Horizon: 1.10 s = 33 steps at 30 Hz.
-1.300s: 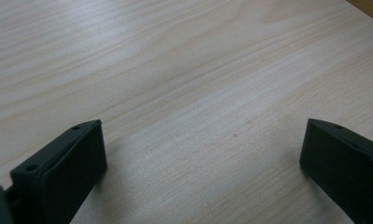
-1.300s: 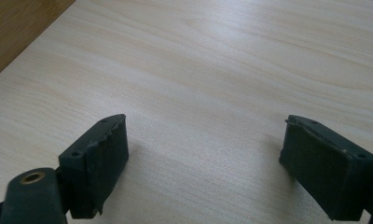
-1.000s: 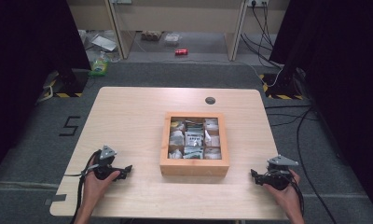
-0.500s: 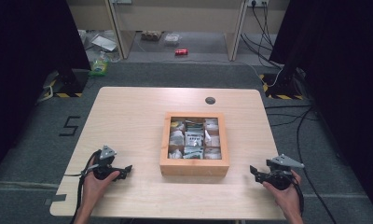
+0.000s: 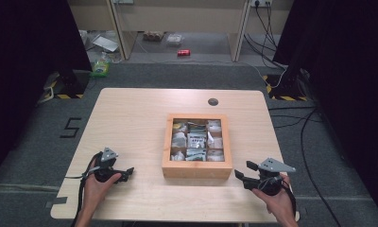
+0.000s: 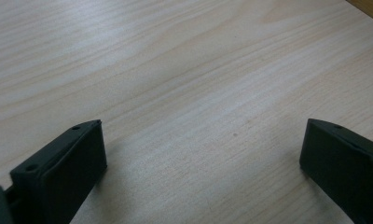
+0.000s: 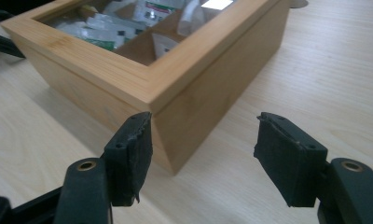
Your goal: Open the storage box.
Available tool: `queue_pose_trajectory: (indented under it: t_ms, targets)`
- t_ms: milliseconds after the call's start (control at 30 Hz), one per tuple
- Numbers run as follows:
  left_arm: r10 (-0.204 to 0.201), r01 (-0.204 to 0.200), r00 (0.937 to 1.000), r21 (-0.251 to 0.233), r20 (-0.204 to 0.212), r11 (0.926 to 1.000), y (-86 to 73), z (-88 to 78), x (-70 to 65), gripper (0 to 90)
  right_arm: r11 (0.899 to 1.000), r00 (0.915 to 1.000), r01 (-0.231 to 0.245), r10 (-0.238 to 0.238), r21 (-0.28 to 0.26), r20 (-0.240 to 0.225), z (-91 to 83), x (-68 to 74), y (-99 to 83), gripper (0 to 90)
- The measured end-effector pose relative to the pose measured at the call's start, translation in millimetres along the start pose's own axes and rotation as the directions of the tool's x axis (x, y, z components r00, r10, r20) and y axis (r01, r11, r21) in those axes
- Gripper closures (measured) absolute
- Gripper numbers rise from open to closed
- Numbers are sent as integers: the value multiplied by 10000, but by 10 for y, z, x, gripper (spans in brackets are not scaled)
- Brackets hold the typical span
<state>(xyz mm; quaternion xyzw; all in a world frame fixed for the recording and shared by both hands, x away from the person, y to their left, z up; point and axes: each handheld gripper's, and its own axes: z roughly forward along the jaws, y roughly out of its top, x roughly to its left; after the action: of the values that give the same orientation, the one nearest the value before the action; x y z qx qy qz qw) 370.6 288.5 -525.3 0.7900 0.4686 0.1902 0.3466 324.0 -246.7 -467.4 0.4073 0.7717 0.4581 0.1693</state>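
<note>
A square, light-brown wooden box (image 5: 197,169) with a thick frame sits on the pale wooden table (image 5: 135,113), just ahead of the right gripper (image 5: 242,171) and a little toward the person's left of it. Its inside is split by thin wooden dividers into small compartments, each packed with white and green paper sachets (image 5: 195,140); the top looks glazed, with a light glare on it. In the right gripper view the box's near corner (image 7: 170,116) stands just beyond the jaw tips, close but not touching.

The right gripper's jaws have just been closing, yet they are apart, with nothing between them but the tabletop and the box corner farther on.

The left gripper (image 5: 126,173) lies low over the table, well to the left of the box, its jaws spread wide over bare wood grain (image 6: 198,107), gripping nothing.
</note>
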Motion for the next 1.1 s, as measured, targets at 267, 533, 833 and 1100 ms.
queue_pose_trajectory:
  t_ms: [267, 533, 833, 1100]
  targets:
    - [0, 0, 10000, -5, 9, 10000, 0, 0, 2, 0, 9993, 9993, 316, -311, 220, -186, 53, 102, 10, 398]
    - [16, -16, 10000, 3, 16, 10000, 0, 0, 3, 0, 9986, 9988, 432, -425, 321, -245, 106, 163, -1, 426]
    - [15, -15, 10000, 5, 18, 10000, 0, 0, 3, 0, 9985, 9986, 503, -499, 199, -191, 219, 230, 21, 460]
    - [16, -16, 10000, 2, 15, 10000, 0, 0, 3, 0, 9970, 9973, 728, -725, 258, -124, 312, 285, 35, 462]
